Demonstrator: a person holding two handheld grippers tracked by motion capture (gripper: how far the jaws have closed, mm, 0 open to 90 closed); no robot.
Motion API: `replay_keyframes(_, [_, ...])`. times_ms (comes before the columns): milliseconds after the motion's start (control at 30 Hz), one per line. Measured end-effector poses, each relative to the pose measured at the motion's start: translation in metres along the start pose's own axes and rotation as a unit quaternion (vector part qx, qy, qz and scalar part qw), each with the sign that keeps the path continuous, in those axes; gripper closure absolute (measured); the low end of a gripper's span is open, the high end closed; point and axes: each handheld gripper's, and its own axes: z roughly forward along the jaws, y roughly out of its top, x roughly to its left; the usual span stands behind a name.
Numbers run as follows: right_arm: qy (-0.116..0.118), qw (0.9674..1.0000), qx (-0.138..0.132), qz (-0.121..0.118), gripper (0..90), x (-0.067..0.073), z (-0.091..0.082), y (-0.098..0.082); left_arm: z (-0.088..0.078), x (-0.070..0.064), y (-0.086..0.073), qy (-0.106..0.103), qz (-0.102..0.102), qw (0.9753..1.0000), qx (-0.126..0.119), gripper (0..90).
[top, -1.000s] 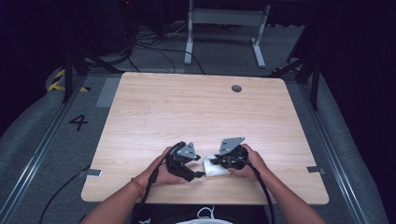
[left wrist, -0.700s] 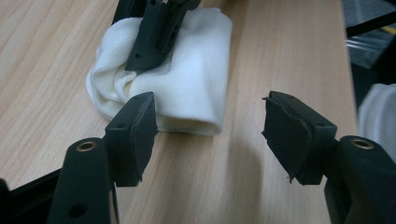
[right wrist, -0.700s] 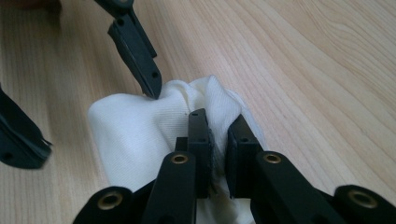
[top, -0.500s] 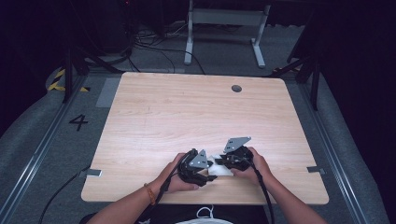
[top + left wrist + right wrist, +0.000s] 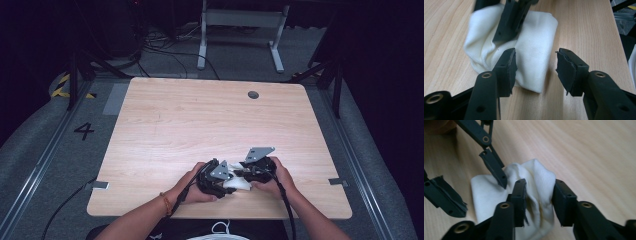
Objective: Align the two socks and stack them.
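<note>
Work in hand: folding or bunching a small white cloth (image 5: 524, 50) on the wooden desk (image 5: 200, 120), near its front edge, between the two hands.

Cloth, seen from the left gripper (image 5: 536, 72): lying just ahead of the jaws, its near corner between the two pads; folded, ribbed weave, rounded fold at the far side.

Left jaws: wide open, empty, pads apart and straddling the cloth's near corner without pinching it; rubber on one pad ragged.

Right gripper (image 5: 537, 195): jaws part closed around a raised ridge of cloth (image 5: 536, 185), fabric bulging up between the pads; closed on the fold, judged a grip.

Other gripper in the right gripper view: left jaws ahead and to one side, one tip touching the cloth beyond the gripped ridge.

Change over the last second: hands (image 5: 197, 187) drawn back toward the desk's front edge and closer together; left gripper (image 5: 215, 177) swung in beside the right gripper (image 5: 255, 167), cloth now squeezed between them.

Meaning for the task: right side secured, left side freed or about to re-grip; likely a mid-fold regrasp, cloth still loosely bunched, not yet neat.

Writing: a "4" (image 5: 84, 131) marked on the grey floor beside the desk; no brand or label readable on cloth or grippers.
</note>
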Motion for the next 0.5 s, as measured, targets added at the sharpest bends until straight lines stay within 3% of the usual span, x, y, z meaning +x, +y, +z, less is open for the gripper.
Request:
replay_keyframes(133, [-0.025,0.9988,-0.026,-0.032,59.7,-0.004,-0.016,0.001,-0.001,0.001,0.000,-0.003,-0.001,1.0000,0.002,49.4])
replay_keyframes(233, [-0.013,0.9974,-0.045,-0.055,60.6,-0.003,-0.020,0.001,-0.001,0.001,0.000,-0.005,0.001,1.0000,0.003,49.4])
replay_keyframes(267, [-0.009,0.9957,-0.042,-0.082,57.6,0.001,-0.018,0.004,-0.001,0.002,0.000,-0.004,0.004,1.0000,0.003,49.4])
replay_keyframes(367, [-0.011,0.9931,-0.014,-0.116,57.1,0.007,-0.006,0.006,-0.002,0.002,-0.001,-0.005,-0.001,1.0000,0.005,48.8])
replay_keyframes(433, [-0.011,0.9928,-0.005,-0.120,57.7,0.006,-0.002,0.006,-0.002,0.003,-0.001,-0.008,0.001,1.0000,0.003,48.8])
replay_keyframes(500, [-0.011,0.9932,0.001,-0.116,65.1,0.003,0.005,0.005,-0.002,0.002,-0.001,-0.008,0.002,1.0000,0.003,48.6])
